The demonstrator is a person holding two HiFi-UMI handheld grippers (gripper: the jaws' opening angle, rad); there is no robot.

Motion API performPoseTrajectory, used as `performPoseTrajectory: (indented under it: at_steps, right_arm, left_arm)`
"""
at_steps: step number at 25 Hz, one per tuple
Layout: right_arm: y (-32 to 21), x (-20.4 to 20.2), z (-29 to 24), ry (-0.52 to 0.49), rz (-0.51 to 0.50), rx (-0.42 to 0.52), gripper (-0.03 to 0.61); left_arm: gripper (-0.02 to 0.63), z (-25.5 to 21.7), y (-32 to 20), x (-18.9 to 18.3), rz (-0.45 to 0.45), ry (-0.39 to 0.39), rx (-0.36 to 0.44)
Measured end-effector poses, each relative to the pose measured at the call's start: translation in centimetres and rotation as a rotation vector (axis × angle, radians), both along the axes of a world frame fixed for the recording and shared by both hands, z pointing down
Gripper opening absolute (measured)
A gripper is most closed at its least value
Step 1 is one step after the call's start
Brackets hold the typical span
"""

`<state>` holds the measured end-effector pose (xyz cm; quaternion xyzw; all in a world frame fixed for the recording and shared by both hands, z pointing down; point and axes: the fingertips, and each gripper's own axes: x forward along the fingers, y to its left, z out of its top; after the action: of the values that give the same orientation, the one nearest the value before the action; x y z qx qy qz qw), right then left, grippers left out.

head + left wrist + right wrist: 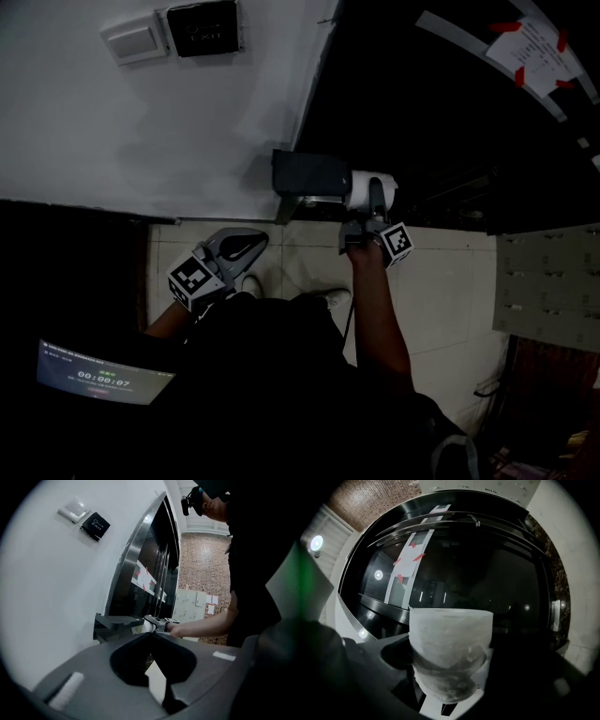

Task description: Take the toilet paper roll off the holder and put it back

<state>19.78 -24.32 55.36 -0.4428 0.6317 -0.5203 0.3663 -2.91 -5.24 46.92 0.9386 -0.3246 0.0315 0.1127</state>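
The white toilet paper roll [360, 187] sits at the right end of the dark holder [309, 174], which is fixed low on the white wall. My right gripper [371, 201] is shut on the roll from the side. In the right gripper view the roll [450, 653] fills the space between the jaws, its end facing the dark glass. My left gripper [246, 242] hangs lower left of the holder, shut and empty. In the left gripper view its jaws [153, 635] meet in front of the holder [112, 623], and the right gripper [160, 622] shows beyond them.
A light switch [136, 39] and a black exit plate [202, 28] are on the wall above. A dark glass door [450, 112] stands right of the holder. Grey lockers [548, 281] are at the right, and a small screen [98, 375] glows at lower left.
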Motion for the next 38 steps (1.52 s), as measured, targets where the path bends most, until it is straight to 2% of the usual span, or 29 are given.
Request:
performPoseTrajectory:
  at_steps: [8,11,16,20,23,32,35,38]
  right_arm:
    - [0.6,-3.1,2.1,-0.046,-0.046,-0.043,0.448]
    - [0.4,-4.3,2.9,-0.091,-0.066,-0.037,0.448]
    - [0.9,-5.2,3.4,-0.153,-0.020,-0.080,0.448]
    - [0.9,-6.1,4.8,-0.151,-0.047,-0.091,0.448]
    - [1.6,-8.2,4.1,-0.122,-0.087,-0.093,0.448]
    - [3.3,-14.3,4.3,-0.158,-0.154,-0.088,0.448]
    - [4.0,-14.9,4.2,-0.139,-0.149,-0.109,0.448]
    - [3.8,-14.9,4.4,-0.146,-0.157,-0.093,0.448]
  left_arm:
    - [0.003,0.4,0.2,-0.4,-0.011,0.001,0.000]
    - [0.003,0.5,0.2,-0.5,-0.015,0.001,0.000]
    - [0.003,0.5,0.3,-0.7,-0.022,0.000,-0.001]
    - [0.003,0.5,0.4,-0.8,-0.024,-0.002,-0.002]
    - [0.003,0.7,0.5,-1.0,-0.029,-0.002,0.000]
    - [0.003,0.9,0.5,-1.4,-0.036,-0.002,0.002]
    - [0.003,0.8,0.8,-1.6,-0.039,-0.005,0.000]
    - [0.003,1.0,0.7,-1.7,-0.042,-0.004,-0.004]
